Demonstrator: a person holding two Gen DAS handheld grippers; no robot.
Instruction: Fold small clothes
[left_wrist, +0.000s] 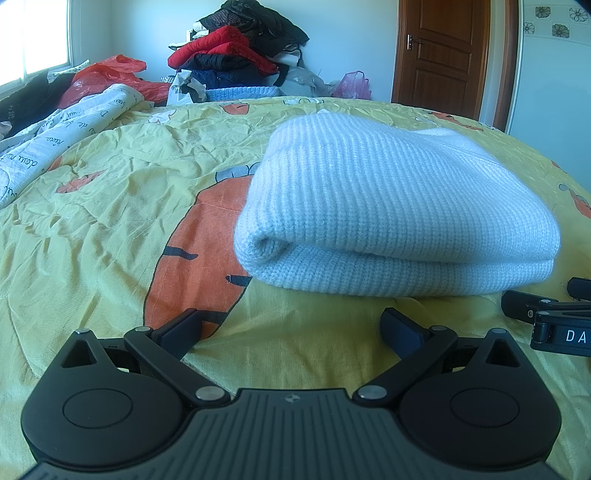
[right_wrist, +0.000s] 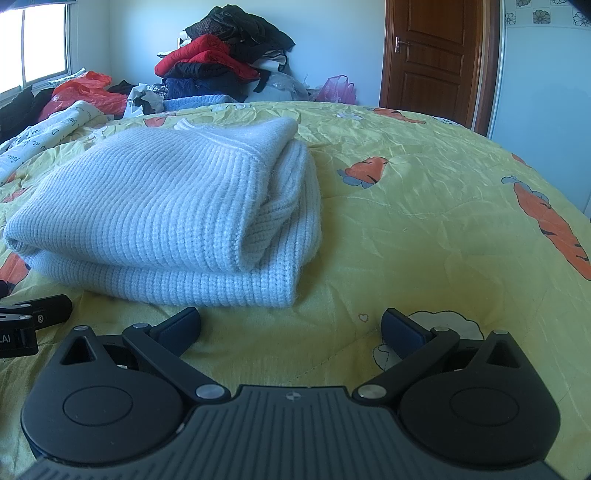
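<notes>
A pale blue knitted sweater (left_wrist: 391, 206) lies folded into a thick bundle on the yellow bedspread (left_wrist: 110, 221). In the left wrist view it sits ahead and to the right of my left gripper (left_wrist: 291, 326), which is open with nothing between its fingers. In the right wrist view the same sweater (right_wrist: 162, 218) lies ahead and to the left of my right gripper (right_wrist: 291, 326), also open and holding nothing. Both grippers rest low over the bedspread (right_wrist: 424, 221), just short of the sweater's near edge. Each gripper shows at the edge of the other's view.
A heap of red, black and dark clothes (left_wrist: 236, 48) is stacked beyond the bed's far edge, with orange plastic bags (left_wrist: 110, 74) and a white printed quilt (left_wrist: 62, 133) at the far left. A brown door (left_wrist: 443, 55) stands at the back right.
</notes>
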